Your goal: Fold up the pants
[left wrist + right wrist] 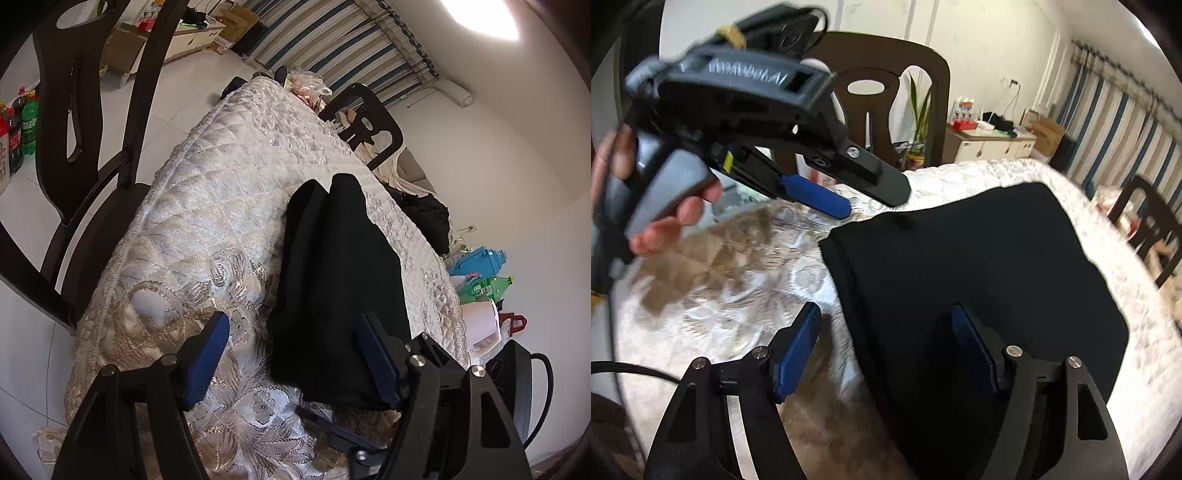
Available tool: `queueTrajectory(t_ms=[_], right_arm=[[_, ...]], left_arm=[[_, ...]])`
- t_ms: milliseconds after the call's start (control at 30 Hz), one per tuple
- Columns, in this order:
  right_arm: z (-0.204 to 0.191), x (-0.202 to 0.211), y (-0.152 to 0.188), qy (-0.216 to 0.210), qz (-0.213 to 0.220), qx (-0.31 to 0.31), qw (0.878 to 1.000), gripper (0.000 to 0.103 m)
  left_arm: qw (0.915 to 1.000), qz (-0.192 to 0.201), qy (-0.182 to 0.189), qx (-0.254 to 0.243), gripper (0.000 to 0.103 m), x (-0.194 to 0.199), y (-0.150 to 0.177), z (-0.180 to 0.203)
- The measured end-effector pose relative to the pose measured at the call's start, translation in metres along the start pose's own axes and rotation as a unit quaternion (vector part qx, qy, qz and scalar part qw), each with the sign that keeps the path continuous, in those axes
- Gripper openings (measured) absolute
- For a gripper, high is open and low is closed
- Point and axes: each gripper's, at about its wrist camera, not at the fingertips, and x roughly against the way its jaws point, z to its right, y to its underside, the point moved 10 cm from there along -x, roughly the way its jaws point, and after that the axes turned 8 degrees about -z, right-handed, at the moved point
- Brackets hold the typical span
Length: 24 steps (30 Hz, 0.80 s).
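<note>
The pants [340,280], black and folded into a thick stack, lie on a table covered with a white and gold embroidered cloth [207,229], near its rounded end; in the right wrist view the pants [975,295] show a layered folded edge on their left side; the left gripper [291,354] hangs above the near end of the stack with its blue-padded fingers spread wide, holding nothing; the right gripper [886,343] is likewise spread wide over the pants, empty; a dark wooden chair [85,122] stands beside the table; green and red bottles [18,129] stand on the floor beyond it.
</note>
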Motion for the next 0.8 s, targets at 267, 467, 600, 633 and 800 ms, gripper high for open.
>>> queueTrajectory(t_ms=[267,467,600,633,800], right_arm=[[0.011,-0.009,-0.004,0.045,-0.029,0.000,0.999,0.075],[0.015,-0.005,-0.004,0.049,-0.014,-0.013,0.999,0.066],[0.015,0.005,-0.004,0.035,0.006,-0.027,0.999,0.047],[0.013,0.005,-0.006,0.031,0.008,-0.031,0.999,0.045],[0.013,0.010,-0.009,0.019,0.022,-0.046,0.999,0.038]], left_arm=[[0.9999,-0.007,0.008,0.012,0.075,-0.007,-0.003,0.001],[0.9996,-0.012,0.012,0.024,0.076,-0.011,-0.006,0.003],[0.9991,-0.016,0.022,0.033,0.078,-0.014,-0.006,0.004],[0.9989,-0.018,0.025,0.035,0.078,-0.015,-0.006,0.005],[0.9980,-0.032,0.041,0.037,0.080,-0.024,-0.005,0.012]])
